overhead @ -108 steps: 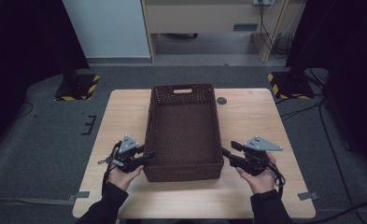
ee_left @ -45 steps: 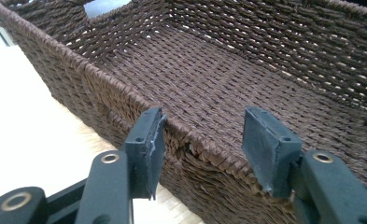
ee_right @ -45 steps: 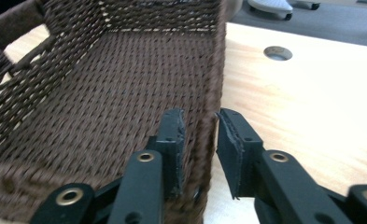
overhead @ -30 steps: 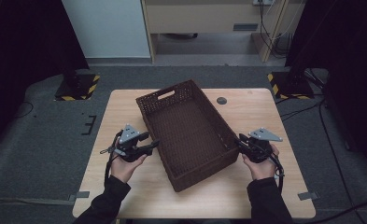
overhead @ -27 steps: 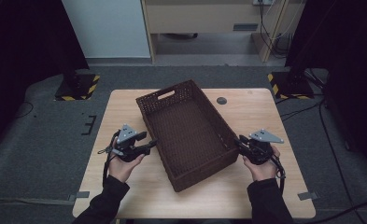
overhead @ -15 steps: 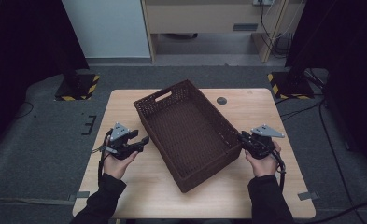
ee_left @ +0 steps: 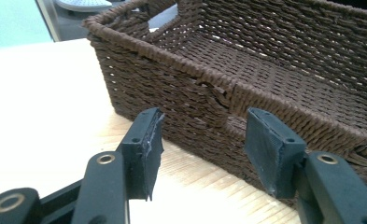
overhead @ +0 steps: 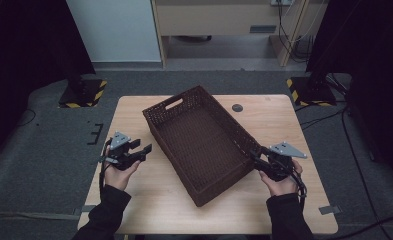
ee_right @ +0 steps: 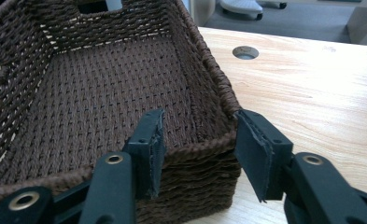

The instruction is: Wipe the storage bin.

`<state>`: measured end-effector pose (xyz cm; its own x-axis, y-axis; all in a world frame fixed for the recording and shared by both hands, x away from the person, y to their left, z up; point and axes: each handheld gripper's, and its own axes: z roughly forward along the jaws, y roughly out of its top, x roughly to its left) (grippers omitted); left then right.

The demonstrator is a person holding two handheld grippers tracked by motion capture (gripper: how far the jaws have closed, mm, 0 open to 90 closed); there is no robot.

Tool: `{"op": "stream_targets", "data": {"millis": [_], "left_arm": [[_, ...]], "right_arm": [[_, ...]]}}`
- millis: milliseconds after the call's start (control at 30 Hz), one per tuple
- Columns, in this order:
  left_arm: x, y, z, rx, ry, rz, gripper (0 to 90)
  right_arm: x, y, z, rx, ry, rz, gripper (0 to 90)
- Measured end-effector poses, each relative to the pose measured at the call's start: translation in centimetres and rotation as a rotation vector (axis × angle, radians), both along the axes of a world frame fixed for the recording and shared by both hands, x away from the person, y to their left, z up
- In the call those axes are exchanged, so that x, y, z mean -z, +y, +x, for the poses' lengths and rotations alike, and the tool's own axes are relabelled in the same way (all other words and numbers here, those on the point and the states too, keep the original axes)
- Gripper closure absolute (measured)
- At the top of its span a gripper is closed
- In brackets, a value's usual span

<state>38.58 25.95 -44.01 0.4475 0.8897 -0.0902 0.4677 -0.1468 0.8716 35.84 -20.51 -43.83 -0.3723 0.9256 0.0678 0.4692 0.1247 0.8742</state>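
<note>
- The right hand-held gripper [overhead: 256, 156] is seen at the near right corner of the woven basket [overhead: 199, 137]. Its jaws have just been opening and now stand wide, one pad inside the rim and the other outside the corner, with the wall between them but not pressed.
- In the right gripper view the same right hand-held gripper [ee_right: 197, 149] straddles that corner; a gap can be made out on each side of the weave, so nothing is gripped.
- The left hand-held gripper [overhead: 145, 150] is held just beside the basket's left long wall, jaws spread wide and empty, apart from the weave.
- In the left gripper view the left hand-held gripper [ee_left: 202, 151] is pointed at the side wall, where a handle cut-out [ee_left: 235, 125] lies between the pads.
- The basket is set askew on the worktop [overhead: 294, 125], roughly at its middle, with one short end turned toward the far left and nothing visible inside it.
- The basket is judged light and fairly stiff, though a woven wall may flex a little under a pinch. The rough weave should give good friction, so slipping is unlikely.
- The thick braided rim is judged the best place to be taken, one pad inside and one outside; the handle cut-outs offer a second hold. A hold on each side would keep it from swinging.
- A small dark round hole [overhead: 237, 107] is seen in the worktop beyond the basket.
</note>
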Motion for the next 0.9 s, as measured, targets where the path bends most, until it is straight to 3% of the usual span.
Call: {"op": "stream_targets", "data": {"millis": [200, 467, 600, 700, 900], "left_arm": [[0.1, 0.1, 0.1, -0.005, 0.001, -0.001, 44.1], [0.2, 0.2, 0.3, -0.003, 0.002, -0.001, 42.2], [0.1, 0.5, 0.4, -0.014, -0.003, -0.008, 41.6], [0.1, 0.7, 0.4, -0.020, -0.005, -0.013, 41.1], [0.1, 1.1, 0.8, -0.032, -0.009, -0.008, 40.5]], "right_arm": [[0.2, -0.1, 0.4, 0.023, -0.007, 0.003, 54.5], [0.5, -0.5, 2.5, 0.060, -0.020, -0.024, 51.9], [0.2, -0.3, 2.0, 0.056, -0.026, 0.003, 49.2], [0.6, 0.2, 2.1, 0.076, -0.011, -0.024, 48.9], [0.9, -0.5, 3.4, 0.083, -0.030, -0.043, 52.6]]}}
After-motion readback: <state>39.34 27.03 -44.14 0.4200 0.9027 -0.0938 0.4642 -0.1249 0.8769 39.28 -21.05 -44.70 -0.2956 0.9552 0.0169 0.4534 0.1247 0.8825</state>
